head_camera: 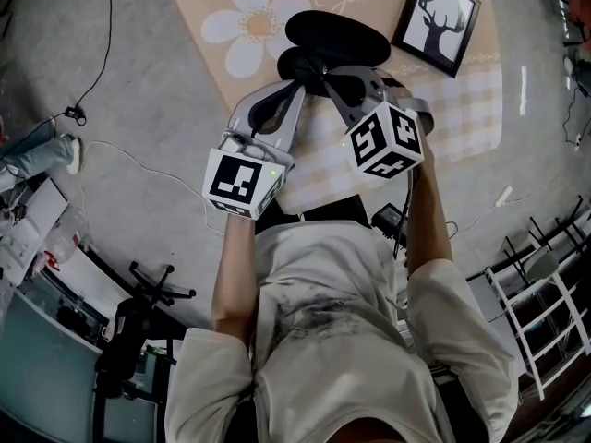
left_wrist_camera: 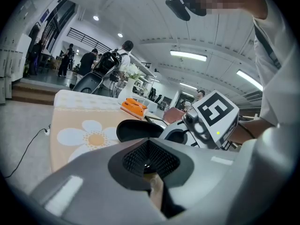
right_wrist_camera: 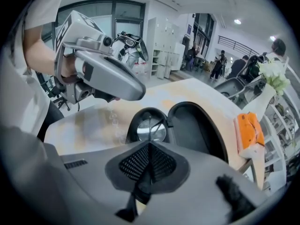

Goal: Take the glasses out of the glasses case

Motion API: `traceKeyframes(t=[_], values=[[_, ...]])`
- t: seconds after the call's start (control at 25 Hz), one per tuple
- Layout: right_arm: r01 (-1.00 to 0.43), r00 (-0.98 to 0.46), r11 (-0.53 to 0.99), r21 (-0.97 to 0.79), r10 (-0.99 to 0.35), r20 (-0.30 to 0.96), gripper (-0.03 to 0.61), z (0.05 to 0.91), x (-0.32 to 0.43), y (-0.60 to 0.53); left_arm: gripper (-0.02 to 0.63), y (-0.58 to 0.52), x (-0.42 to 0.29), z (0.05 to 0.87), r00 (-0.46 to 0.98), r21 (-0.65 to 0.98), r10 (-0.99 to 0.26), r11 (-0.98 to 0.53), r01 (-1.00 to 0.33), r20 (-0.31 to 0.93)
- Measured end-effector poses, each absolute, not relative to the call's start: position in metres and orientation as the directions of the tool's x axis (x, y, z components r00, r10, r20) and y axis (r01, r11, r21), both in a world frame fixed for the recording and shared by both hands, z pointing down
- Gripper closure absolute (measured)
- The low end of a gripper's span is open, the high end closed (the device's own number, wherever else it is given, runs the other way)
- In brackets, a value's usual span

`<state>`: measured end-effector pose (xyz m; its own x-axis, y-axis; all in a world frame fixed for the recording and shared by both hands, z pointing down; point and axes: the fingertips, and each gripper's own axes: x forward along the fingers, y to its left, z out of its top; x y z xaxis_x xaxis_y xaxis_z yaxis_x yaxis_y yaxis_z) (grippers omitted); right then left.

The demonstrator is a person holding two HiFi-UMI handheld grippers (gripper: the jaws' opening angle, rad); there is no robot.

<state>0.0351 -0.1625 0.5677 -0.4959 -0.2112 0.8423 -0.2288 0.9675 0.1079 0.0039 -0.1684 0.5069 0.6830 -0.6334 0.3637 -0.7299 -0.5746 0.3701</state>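
The black glasses case (head_camera: 337, 35) lies open on the flowered cloth, its lid (right_wrist_camera: 194, 125) folded back. The glasses (right_wrist_camera: 151, 131) sit in the lower half, one lens showing. My right gripper (head_camera: 331, 79) is over that half with its jaws shut; a thin temple arm runs up into the pads (right_wrist_camera: 149, 161). My left gripper (head_camera: 297, 86) comes in from the left at the case's near rim, jaws shut (left_wrist_camera: 150, 161), with a dark edge of the case pinched behind the pads. The right gripper's marker cube (left_wrist_camera: 213, 114) sits close beside it.
A framed deer picture (head_camera: 436, 18) lies at the cloth's far right corner. An orange box (right_wrist_camera: 248, 130) stands past the case near the table's edge. The cloth with a daisy print (head_camera: 249, 26) covers the table. Cables run over the floor at left (head_camera: 78, 113).
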Motion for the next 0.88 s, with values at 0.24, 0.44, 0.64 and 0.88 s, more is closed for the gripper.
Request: traceKeyframes(t=[0.24,0.44,0.64,0.88], values=[[-0.251,-0.503,0.962,0.107,-0.224,0.835,0.561,0.564,0.036,-0.165,0.606,-0.167,0.003,0.508,0.686,0.37,-0.63,-0.577,-0.728,0.364],[-0.262,-0.503,0.958,0.119,-0.241,0.83,0.561,0.56,0.037,-0.167,0.606,-0.167,0.002,0.507,0.687,0.369,-0.63,-0.58,-0.727,0.363],[-0.269,-0.506,0.954,0.134,-0.258,0.823,0.561,0.555,0.036,-0.17,0.606,-0.168,0.001,0.505,0.689,0.366,-0.628,-0.584,-0.724,0.362],[-0.275,-0.501,0.949,0.152,-0.276,0.82,0.561,0.55,0.037,-0.173,0.606,-0.17,0.003,0.504,0.698,0.365,-0.621,-0.595,-0.716,0.358]])
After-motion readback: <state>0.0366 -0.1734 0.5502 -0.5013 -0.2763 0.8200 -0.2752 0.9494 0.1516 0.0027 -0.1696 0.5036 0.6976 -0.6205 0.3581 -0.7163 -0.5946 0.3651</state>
